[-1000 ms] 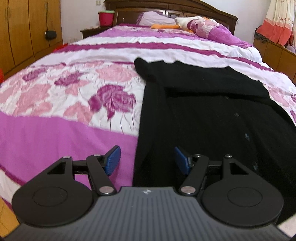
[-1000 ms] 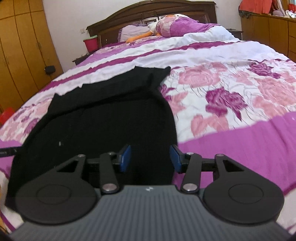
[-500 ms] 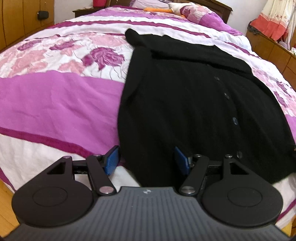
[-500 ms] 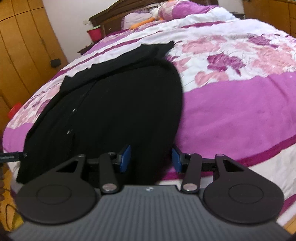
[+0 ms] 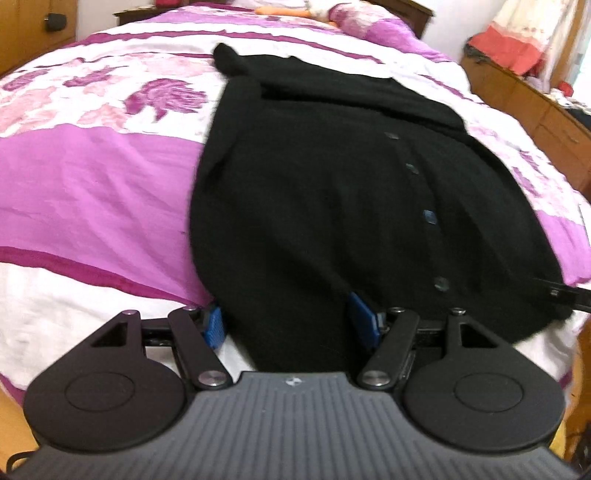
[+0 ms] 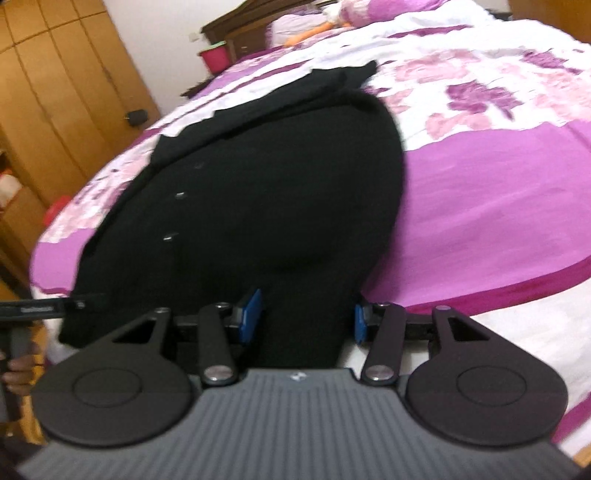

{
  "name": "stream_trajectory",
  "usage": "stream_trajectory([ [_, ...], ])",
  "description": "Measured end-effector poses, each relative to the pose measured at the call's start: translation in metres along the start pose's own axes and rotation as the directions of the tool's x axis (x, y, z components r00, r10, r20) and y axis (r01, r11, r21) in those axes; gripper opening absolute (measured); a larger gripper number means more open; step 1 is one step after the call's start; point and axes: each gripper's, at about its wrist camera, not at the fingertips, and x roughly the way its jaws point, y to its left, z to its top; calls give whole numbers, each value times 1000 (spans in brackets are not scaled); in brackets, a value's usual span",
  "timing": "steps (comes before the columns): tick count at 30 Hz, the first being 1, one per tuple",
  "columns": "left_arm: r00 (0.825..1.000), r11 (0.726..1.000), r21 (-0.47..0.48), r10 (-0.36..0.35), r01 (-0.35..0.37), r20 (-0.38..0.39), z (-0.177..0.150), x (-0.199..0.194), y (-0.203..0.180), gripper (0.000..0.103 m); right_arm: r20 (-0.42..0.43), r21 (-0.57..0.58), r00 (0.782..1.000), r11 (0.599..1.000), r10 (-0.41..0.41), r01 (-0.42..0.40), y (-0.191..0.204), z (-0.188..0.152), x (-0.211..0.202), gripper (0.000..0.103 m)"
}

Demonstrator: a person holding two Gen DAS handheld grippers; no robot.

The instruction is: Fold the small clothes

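Observation:
A black buttoned cardigan [image 5: 332,184] lies flat on the bed, its hem at the near edge and its sleeves folded across the top. It also shows in the right wrist view [image 6: 266,192]. My left gripper [image 5: 288,325] is open, its blue pads on either side of the hem's left corner. My right gripper [image 6: 306,319] is open, its pads on either side of the hem's right corner. Neither pair of pads presses the cloth.
The bed has a pink, purple and white floral cover [image 5: 92,177]. Pillows [image 5: 354,18] lie at the headboard. Wooden wardrobes [image 6: 55,92] stand on the left, a low wooden cabinet [image 5: 535,107] on the right. The other gripper's finger [image 5: 561,293] shows at the hem.
Both grippers have drawn back and down from over the bed to the cardigan's hem at the near edge. Both stay open.

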Motion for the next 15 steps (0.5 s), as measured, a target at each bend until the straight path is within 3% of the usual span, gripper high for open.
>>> stream_trajectory([
  [5,1000,999,42,-23,23,1,-6,3,-9,69,16,-30,1000,999,-16,17,3,-4,7,51],
  [10,999,998,38,-47,47,-7,-9,10,-12,57,28,-52,999,998,-21,23,3,-6,7,44],
  [13,998,998,20,-63,63,-4,-9,10,-11,37,40,-50,998,998,-38,40,2,-9,3,22],
  [15,995,995,-22,-100,100,-6,-9,9,-7,16,47,-1,999,1000,-9,9,-4,-8,2,11],
])
